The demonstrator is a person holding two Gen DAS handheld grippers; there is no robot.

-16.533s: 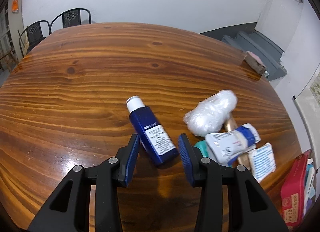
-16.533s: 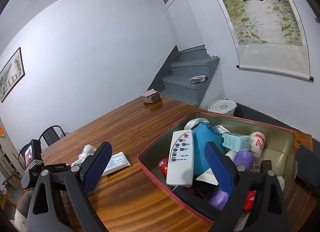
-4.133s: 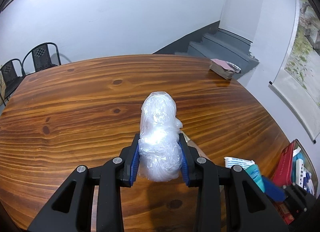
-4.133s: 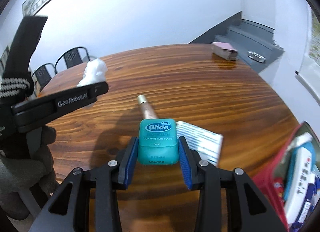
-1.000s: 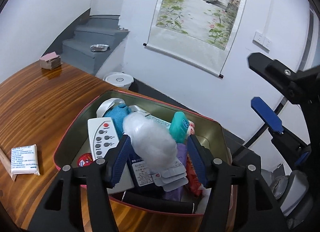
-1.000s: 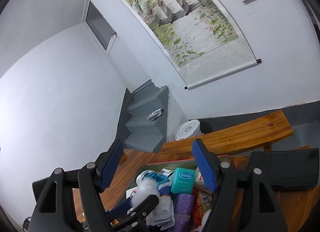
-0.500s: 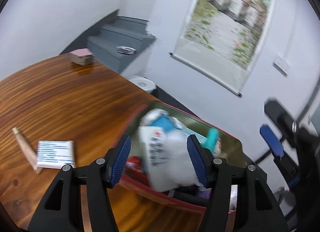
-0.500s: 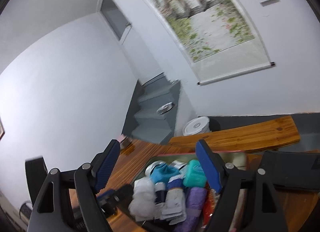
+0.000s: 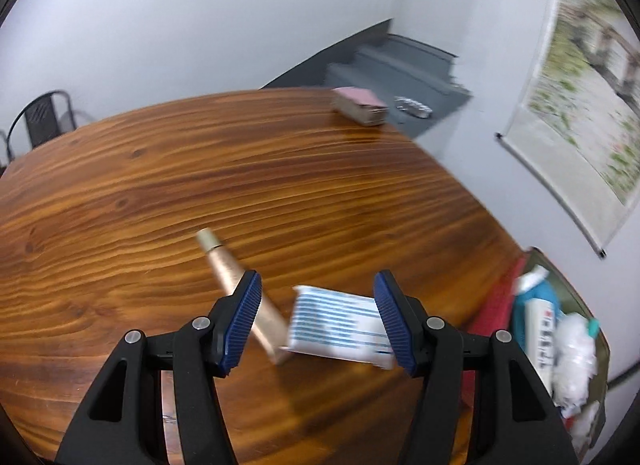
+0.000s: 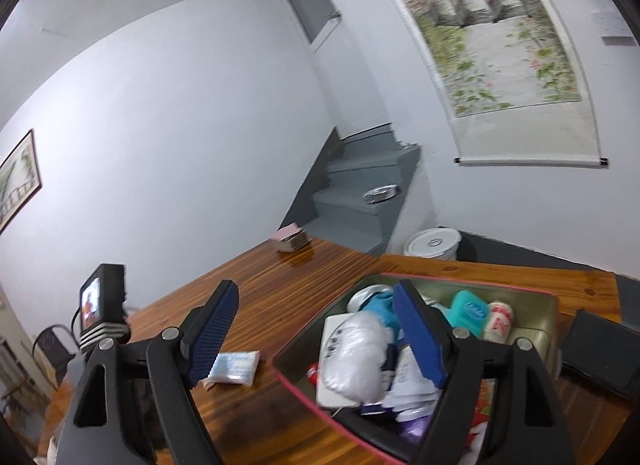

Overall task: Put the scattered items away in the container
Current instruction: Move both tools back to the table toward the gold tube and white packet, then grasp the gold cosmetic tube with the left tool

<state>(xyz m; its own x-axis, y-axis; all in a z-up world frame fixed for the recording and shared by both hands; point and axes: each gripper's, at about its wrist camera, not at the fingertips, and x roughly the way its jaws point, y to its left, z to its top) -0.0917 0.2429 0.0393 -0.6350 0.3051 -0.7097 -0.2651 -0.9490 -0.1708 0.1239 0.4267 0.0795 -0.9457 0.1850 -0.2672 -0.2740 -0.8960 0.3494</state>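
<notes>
Two scattered items lie on the brown wooden table (image 9: 280, 169): a slim gold cosmetic tube (image 9: 232, 277) and a white tissue packet with blue print (image 9: 340, 325), touching at the tube's near end. The left claw (image 9: 316, 321) hovers above them, released, its blue ribbed pads clear of both, with nothing gripped. The red-rimmed metal container (image 10: 548, 317) sits at the right of the table, crowded with things: a crumpled clear plastic bag (image 10: 356, 353) lies on top at its left side and a teal floss box (image 10: 468, 311) stands toward its far side. The right claw (image 10: 320, 337) hangs near the container's left edge, released and empty.
</notes>
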